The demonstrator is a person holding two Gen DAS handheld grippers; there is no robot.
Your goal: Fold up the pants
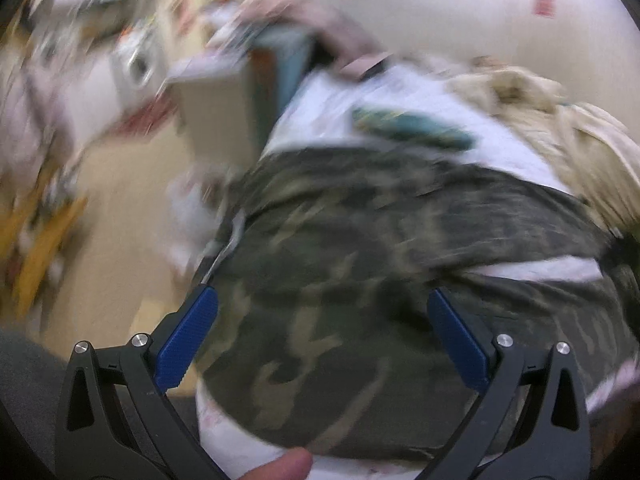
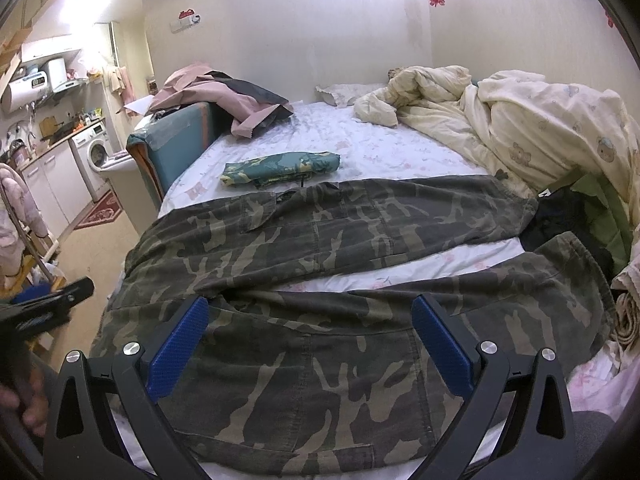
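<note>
Dark camouflage pants lie spread flat on the white bed sheet, waist at the left, both legs running right with a strip of sheet between them. My right gripper is open and empty, just above the near leg. My left gripper is open and empty above the same pants; that view is motion-blurred. The left gripper also shows at the left edge of the right wrist view.
A folded teal camouflage garment lies on the sheet beyond the pants. A cream quilt is heaped at the right, pink clothes on a blue headboard at the left. A kitchen counter with a washing machine stands far left.
</note>
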